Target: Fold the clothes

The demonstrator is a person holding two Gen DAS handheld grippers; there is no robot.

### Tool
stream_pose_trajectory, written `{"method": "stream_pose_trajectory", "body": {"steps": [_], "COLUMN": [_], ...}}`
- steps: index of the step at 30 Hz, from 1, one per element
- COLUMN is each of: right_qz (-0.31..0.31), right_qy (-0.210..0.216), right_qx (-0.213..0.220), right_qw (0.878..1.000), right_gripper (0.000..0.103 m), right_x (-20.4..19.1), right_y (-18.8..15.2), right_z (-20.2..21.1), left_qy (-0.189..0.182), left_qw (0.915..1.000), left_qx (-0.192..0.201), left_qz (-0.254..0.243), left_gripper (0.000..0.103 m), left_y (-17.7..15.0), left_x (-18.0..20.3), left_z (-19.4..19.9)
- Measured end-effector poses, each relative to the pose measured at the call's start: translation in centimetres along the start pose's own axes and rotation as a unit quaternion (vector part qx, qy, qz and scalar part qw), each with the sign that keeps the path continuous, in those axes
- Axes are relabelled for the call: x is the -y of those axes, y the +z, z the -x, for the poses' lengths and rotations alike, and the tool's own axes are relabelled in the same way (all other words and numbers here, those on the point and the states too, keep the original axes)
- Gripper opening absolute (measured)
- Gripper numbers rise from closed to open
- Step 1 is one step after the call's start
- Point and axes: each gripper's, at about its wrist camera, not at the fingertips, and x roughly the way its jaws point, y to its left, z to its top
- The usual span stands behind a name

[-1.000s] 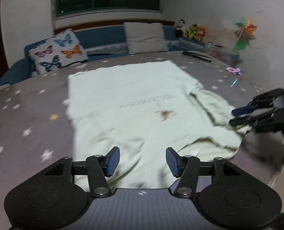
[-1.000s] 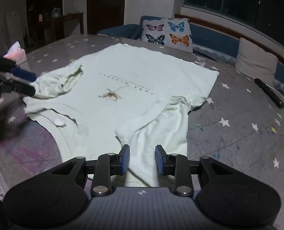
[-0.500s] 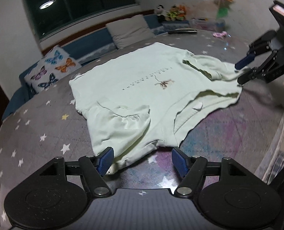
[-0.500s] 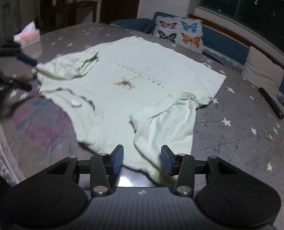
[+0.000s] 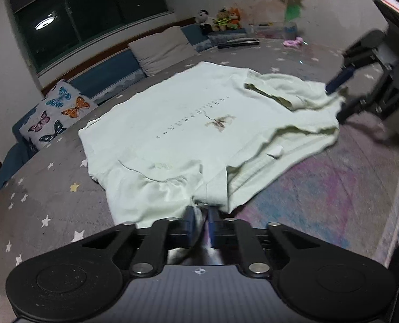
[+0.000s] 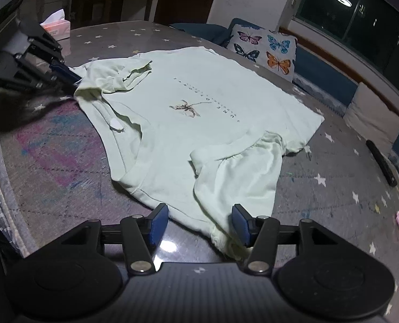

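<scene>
A grey star-printed cover (image 5: pixel 46 188) spreads over the bed. Along its far edge run blue cushions (image 5: pixel 110 70), a butterfly pillow (image 5: pixel 57 113) and a beige pillow (image 5: pixel 161 49). Above them a dark window (image 5: pixel 92 13) reflects a round ceiling lamp (image 5: pixel 45 23). Walls are white. Plush toys (image 5: pixel 221 18) sit in the corner; a tissue box (image 6: pixel 55 25) stands before dark wooden furniture (image 6: pixel 113 5).

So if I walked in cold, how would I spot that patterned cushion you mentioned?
Find the pale green T-shirt spread on the grey star-print bed cover, then look past its far edge toward the dark window. There, against the blue backrest, leans the butterfly cushion. It is white with coloured butterflies, whereas the plain beige cushion further along has no print.
</scene>
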Motion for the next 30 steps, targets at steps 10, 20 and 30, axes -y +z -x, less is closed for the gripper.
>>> {"method": "stream_pose_trajectory", "body": {"steps": [10,20,30], "right_qz": [-0.014,-0.031,-0.035], "right_qy": [0.020,0.013,-0.004], "right_qx": [0.010,0.009,0.027], "right_qw": [1.000,0.999,0.999], "right_gripper": [0.038,0.007,0.005], "right_x": [1.0,1.5,2.0], "right_y": [0.5,1.0,2.5], "right_z": [-1.0,-1.3,-0.5], "left_qy": [-0.002,0.018,0.025], "left_qw": [0.9993,0.9998,0.9977], "left_qx": [-0.004,0.000,-0.003], "left_qz": [0.036,0.000,-0.063], "left_gripper": [0.004,0.035,0.052], "left_y": [1.9,0.7,-1.1], "left_x": [-2.6,-1.3,0.1], "left_z": [-2.0,-0.2,0.5]}}
